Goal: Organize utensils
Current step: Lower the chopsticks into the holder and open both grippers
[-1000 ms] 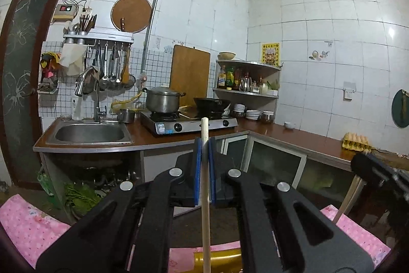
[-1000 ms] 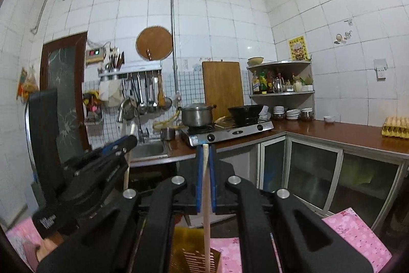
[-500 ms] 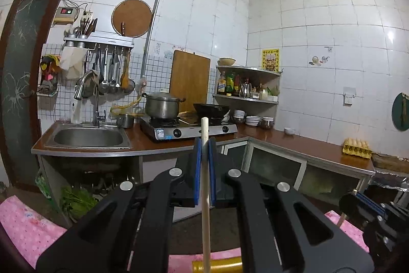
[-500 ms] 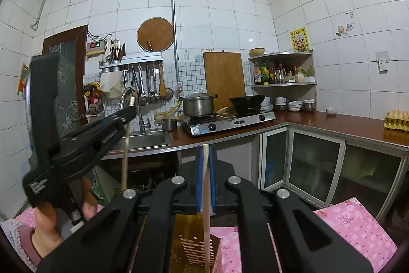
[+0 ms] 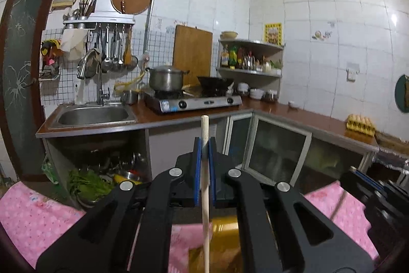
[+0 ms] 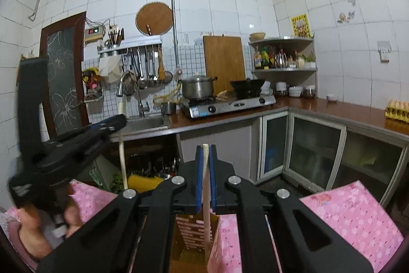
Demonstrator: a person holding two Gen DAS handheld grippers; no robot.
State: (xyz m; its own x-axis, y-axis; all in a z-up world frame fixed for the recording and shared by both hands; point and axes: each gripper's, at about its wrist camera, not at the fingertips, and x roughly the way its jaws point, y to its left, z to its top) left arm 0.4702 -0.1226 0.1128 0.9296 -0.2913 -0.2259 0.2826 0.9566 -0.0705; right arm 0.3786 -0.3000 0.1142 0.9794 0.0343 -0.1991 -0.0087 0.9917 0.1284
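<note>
A wooden stick is gripped in each gripper, and the step in hand is judged to be the lowering of these utensils into the yellow holder point(image 6: 196, 234), a slotted box standing on the pink cloth point(image 6: 352, 216) below. In the left wrist view, the left gripper point(image 5: 204, 152) is closed on a round pale stick point(image 5: 205, 186), pinched between the blue pads point(image 5: 196, 170); the stick's blunt end stands above the fingertips, and its lower length runs down in front of the golden holder at the bottom of the frame. In the right wrist view, the right gripper point(image 6: 205, 157) is likewise closed on a flatter pale stick point(image 6: 206, 198), whose lower part passes down into or just before the open top of the holder; which of the two cannot be told. Both grippers are held roughly level, pointing across the kitchen, so that each stick hangs near upright. The left gripper is also seen at the left of the right wrist view, tilted upward, with its stick hanging down toward a second yellow shape beside the cloth. The next move is judged to call for a straight descent with each stick kept upright over the opening, and for the fingers to be parted only once the lower end is well inside.
</note>
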